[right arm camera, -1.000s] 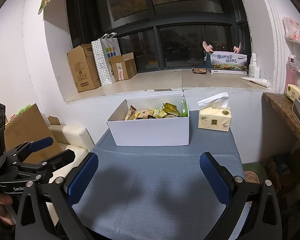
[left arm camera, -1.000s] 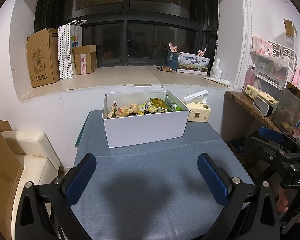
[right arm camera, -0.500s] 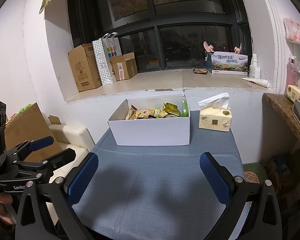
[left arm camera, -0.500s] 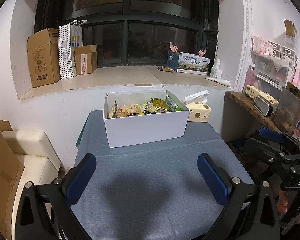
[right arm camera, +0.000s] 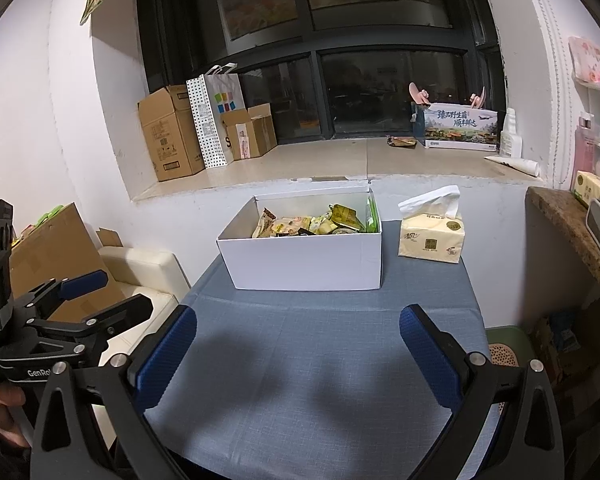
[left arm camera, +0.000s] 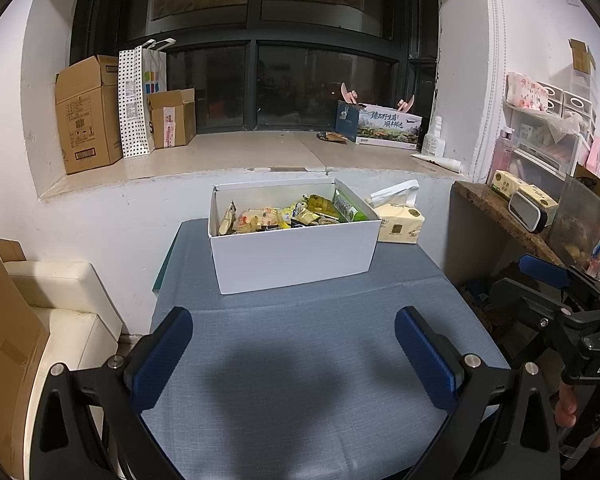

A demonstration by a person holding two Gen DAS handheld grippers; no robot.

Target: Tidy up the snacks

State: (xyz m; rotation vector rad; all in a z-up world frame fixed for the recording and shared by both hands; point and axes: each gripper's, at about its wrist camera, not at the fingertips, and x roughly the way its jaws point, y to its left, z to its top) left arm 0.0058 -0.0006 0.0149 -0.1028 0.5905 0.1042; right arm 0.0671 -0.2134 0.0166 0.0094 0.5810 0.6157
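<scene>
Snacks (left arm camera: 288,216) fill a white box (left arm camera: 292,258) on the blue table (left arm camera: 300,360); both hand-held grippers gape empty.

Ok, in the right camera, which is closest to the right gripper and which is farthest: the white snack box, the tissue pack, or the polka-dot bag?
From the right gripper:
1. White snack box, straight ahead on the blue table.
2. Tissue pack, a little farther back, right of the box.
3. Polka-dot bag, farthest, up on the window ledge to the left.

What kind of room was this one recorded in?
Probably a lived-in home room: a small cloth-covered table under a deep window sill stacked with cardboard boxes, a tissue pack and cluttered shelves alongside.
</scene>
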